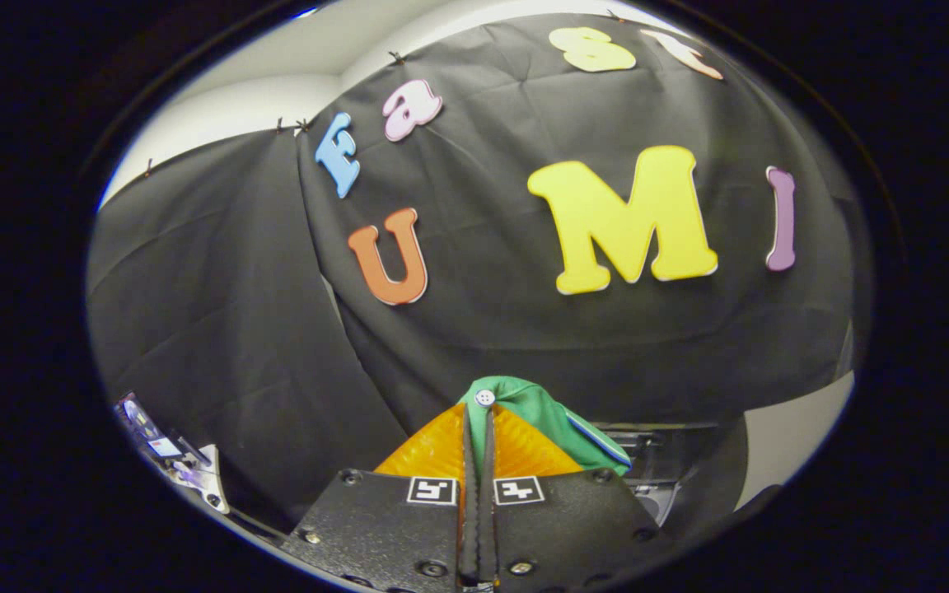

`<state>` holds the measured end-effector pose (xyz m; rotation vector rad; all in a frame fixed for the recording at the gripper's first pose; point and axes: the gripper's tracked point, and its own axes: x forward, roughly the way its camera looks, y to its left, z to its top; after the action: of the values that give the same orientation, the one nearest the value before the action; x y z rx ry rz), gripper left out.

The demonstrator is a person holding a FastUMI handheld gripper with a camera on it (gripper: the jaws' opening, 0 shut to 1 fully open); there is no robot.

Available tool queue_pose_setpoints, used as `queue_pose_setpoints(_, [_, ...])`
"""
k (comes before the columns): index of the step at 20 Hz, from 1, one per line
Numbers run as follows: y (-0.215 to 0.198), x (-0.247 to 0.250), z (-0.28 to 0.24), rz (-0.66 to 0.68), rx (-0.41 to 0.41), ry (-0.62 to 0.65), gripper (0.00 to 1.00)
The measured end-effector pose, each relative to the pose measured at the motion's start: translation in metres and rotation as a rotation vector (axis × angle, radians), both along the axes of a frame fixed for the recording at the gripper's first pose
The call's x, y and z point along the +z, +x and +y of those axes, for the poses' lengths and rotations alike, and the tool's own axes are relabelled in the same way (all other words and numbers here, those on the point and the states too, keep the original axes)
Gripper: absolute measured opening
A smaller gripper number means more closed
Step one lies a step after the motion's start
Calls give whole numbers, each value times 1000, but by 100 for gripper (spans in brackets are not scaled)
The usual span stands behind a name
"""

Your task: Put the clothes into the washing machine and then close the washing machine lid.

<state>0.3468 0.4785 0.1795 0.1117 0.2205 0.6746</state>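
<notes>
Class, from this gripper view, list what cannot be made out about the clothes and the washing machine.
- Green buttoned garment: mostly hidden behind the closed gripper pinching it.
- Dark ribbed machine part: covered by garment and gripper body; lid state unclear.
- Small cluttered device beside the gripper: too small and warped to identify.

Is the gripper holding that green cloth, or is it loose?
Held. The gripper is shut on the green garment: both fingers press a fold of it between them, and the rest, with a white button, bunches above their tips.

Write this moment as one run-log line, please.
gripper: shut on green garment | garment: lifted before black cloth wall | white button above fingertips | washing machine lid: cannot tell
</notes>
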Motion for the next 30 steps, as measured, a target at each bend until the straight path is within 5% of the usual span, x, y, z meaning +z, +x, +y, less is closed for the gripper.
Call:
queue_pose_setpoints(16, [113, -230, -8, 267, -122, -193, 4])
queue_pose_setpoints(30, [120, -378, -35, 607, -303, -295, 4])
